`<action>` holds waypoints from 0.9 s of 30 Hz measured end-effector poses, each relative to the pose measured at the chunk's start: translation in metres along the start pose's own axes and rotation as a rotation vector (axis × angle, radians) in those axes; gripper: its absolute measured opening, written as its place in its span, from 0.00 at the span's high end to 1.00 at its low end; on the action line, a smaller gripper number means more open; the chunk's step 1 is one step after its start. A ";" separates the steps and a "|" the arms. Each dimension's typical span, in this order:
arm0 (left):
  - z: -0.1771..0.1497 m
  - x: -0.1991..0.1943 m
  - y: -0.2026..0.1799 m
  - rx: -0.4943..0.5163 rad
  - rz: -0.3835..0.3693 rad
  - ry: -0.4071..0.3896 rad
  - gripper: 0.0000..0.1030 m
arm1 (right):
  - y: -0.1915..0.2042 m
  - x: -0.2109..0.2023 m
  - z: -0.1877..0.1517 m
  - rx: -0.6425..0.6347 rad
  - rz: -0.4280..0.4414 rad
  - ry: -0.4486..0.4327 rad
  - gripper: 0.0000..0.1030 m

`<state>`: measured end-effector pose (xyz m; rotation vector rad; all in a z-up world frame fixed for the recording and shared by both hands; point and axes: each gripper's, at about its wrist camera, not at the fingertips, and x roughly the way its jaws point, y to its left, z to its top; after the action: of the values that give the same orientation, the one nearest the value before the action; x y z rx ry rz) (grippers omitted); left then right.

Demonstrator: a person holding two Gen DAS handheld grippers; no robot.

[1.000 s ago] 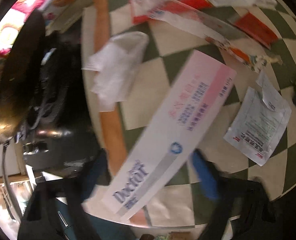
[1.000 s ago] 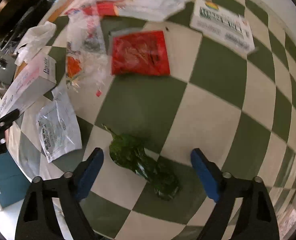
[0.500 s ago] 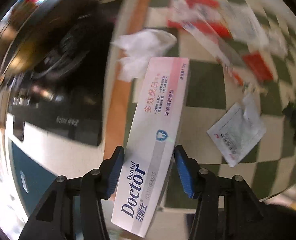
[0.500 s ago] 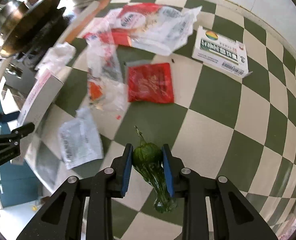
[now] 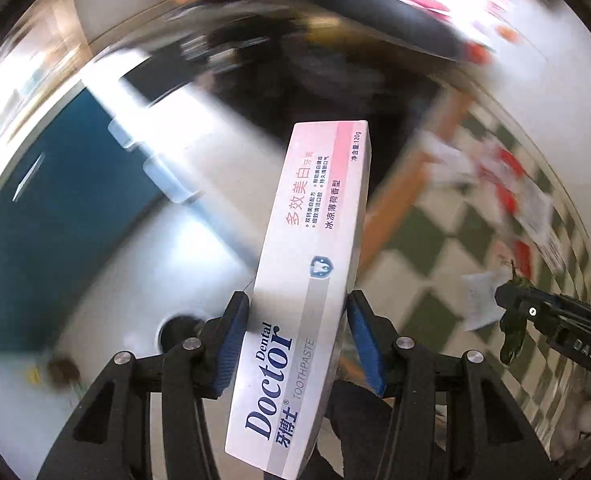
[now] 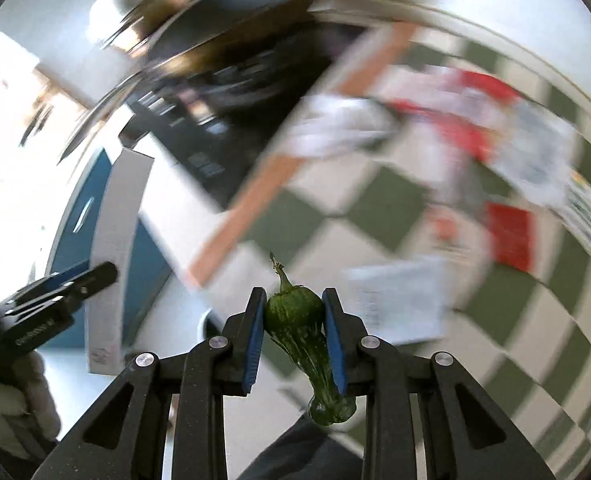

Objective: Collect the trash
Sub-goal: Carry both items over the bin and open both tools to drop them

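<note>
My left gripper point(image 5: 298, 316) is shut on a long white and pink toothpaste box point(image 5: 315, 264), held in the air off the table's left edge. The box also shows in the right wrist view point(image 6: 115, 264) with the left gripper point(image 6: 75, 284) at the far left. My right gripper point(image 6: 293, 316) is shut on a wilted green pepper point(image 6: 299, 332), lifted above the green and white checkered table point(image 6: 395, 200). The right gripper with the pepper shows at the right of the left wrist view point(image 5: 513, 300).
Blurred trash lies on the table: a white tissue point(image 6: 335, 128), red wrappers point(image 6: 511, 236), a white sachet point(image 6: 399, 300), printed packets point(image 6: 535, 156). A black stove with a pan point(image 6: 231, 60) stands left of the table. A blue cabinet front point(image 5: 47, 220) and white floor lie below.
Both grippers have lifted and swung left, away from the table, carrying the toothpaste box and the pepper. The views now show the stove, cabinet and floor.
</note>
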<state>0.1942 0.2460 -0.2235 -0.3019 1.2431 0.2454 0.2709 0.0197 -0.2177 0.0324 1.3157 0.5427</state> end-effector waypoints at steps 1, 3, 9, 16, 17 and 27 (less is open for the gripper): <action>-0.008 0.003 0.023 -0.053 0.006 0.011 0.54 | 0.017 0.009 0.000 -0.031 0.018 0.017 0.71; -0.031 0.013 0.075 -0.171 0.023 0.043 0.54 | 0.064 0.041 -0.004 -0.120 0.062 0.072 0.71; -0.122 0.101 0.217 -0.495 0.014 0.196 0.54 | 0.167 0.182 -0.040 -0.288 0.118 0.234 0.71; -0.222 0.301 0.321 -0.762 -0.119 0.395 0.54 | 0.199 0.416 -0.110 -0.302 0.086 0.428 0.71; -0.234 0.332 0.331 -0.783 -0.136 0.417 0.54 | 0.199 0.435 -0.117 -0.303 0.083 0.442 0.71; -0.289 0.501 0.388 -0.922 -0.258 0.501 0.51 | 0.176 0.641 -0.183 -0.222 0.107 0.591 0.71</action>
<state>-0.0431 0.5150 -0.8205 -1.3753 1.4976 0.5352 0.1336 0.3761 -0.7914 -0.2604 1.8249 0.8261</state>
